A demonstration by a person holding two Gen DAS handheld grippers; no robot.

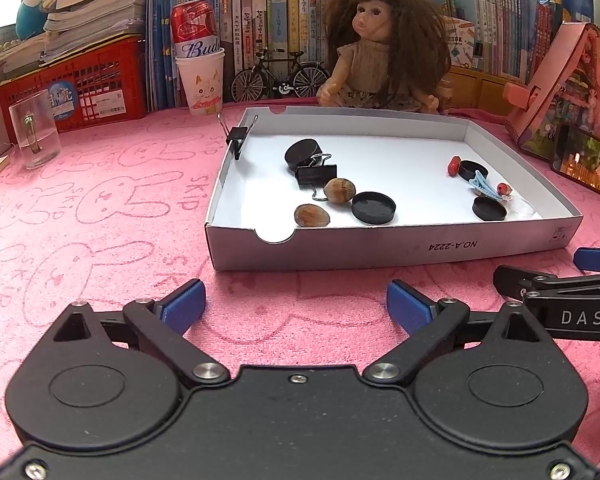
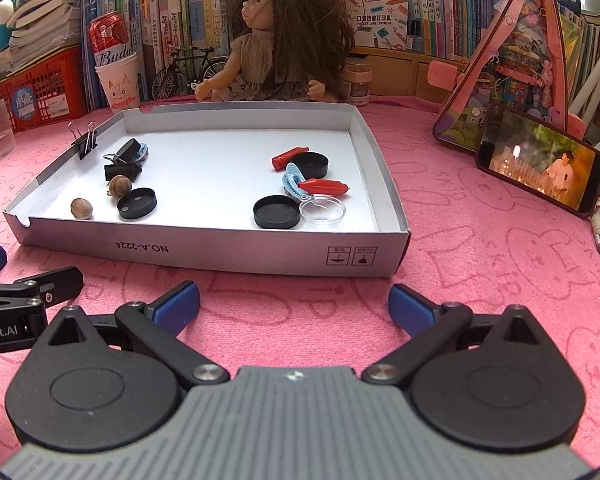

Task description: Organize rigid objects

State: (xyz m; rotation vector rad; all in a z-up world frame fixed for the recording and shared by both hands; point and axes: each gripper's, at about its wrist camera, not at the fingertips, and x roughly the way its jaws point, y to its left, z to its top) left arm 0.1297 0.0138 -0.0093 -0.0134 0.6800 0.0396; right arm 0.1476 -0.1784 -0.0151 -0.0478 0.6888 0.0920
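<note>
a shallow white cardboard tray point(image 1: 384, 254) lies on a pink towel cloth point(image 1: 100, 220) printed with rabbits, and everything here is placed by that tray; the left gripper point(image 1: 296, 306) hovers just in front of the tray's near wall, its blue fingers spread wide with nothing between them; the right gripper point(image 2: 294, 304) hovers beside it, also before the near wall, its fingers likewise apart and empty; no earlier picture is given for comparison; inside the tray, toward its left side, sit two brown nuts point(image 1: 312, 215), a black binder clip point(image 1: 315, 175) and black round caps point(image 1: 373, 208); another binder clip point(image 1: 237, 138) is clamped upright on the tray's left wall; toward the tray's right side lie more black caps point(image 2: 277, 211), a clear round lid point(image 2: 324, 210) touching one of them, a light blue hair clip point(image 2: 292, 182) and two small red pieces point(image 2: 324, 187); behind the tray's far wall sits a doll point(image 1: 380, 52) with thick brown hair, with a small model bicycle point(image 1: 278, 76) beside it; further left behind the tray stand a paper cup point(image 1: 202, 84) holding a red can point(image 1: 194, 28), a red crate point(image 1: 80, 88) and a clear glass mug point(image 1: 36, 132); right of the tray a phone point(image 2: 540, 164) with a lit screen leans against a pink toy house point(image 2: 516, 60); rows of books point(image 1: 260, 12) fill the background; nothing lies between the grippers and the tray.
</note>
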